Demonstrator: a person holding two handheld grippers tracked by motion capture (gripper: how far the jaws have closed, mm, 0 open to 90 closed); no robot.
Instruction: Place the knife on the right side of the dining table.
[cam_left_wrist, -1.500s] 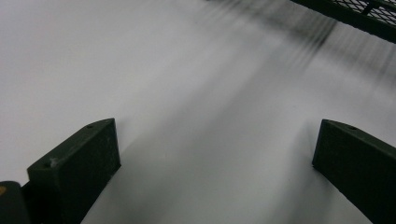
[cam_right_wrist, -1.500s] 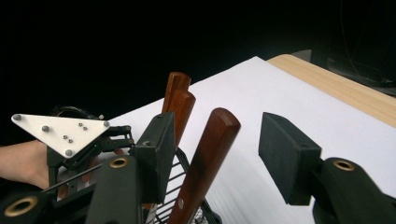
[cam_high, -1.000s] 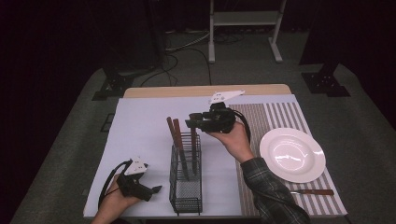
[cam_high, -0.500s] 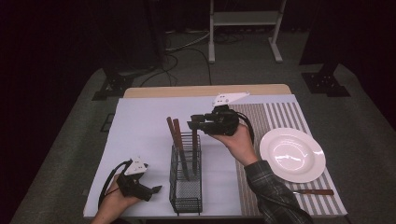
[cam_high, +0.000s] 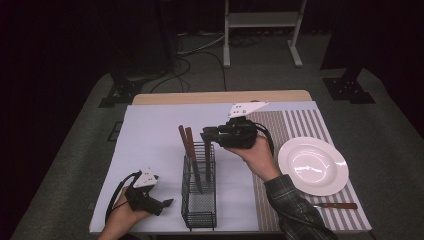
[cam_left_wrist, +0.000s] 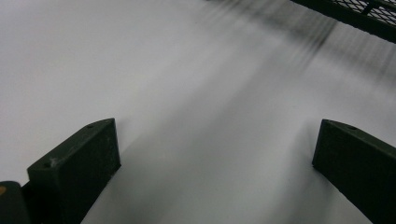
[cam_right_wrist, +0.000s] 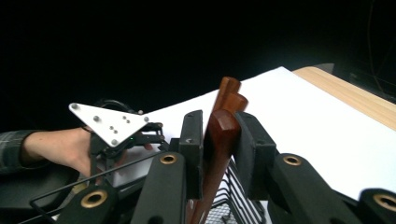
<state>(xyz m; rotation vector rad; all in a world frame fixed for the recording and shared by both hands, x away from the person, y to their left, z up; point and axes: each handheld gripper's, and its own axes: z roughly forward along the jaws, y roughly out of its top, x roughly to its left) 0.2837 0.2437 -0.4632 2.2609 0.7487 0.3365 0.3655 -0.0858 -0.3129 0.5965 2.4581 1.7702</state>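
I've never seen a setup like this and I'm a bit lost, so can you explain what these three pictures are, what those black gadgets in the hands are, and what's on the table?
A person sits at a table and works with a hand-held two-jaw clamp in each hand.

The wide picture comes from a camera above the table. The other two come from small cameras riding on each clamp, looking along its black jaws.

On the table stand a black wire basket with two wooden handles poking out, a white plate on a striped mat, and a knife in front of the plate.

The right gripper has just been closing its jaws on a third wooden handle standing in the basket. The left gripper rests open on the white tabletop, holding nothing.
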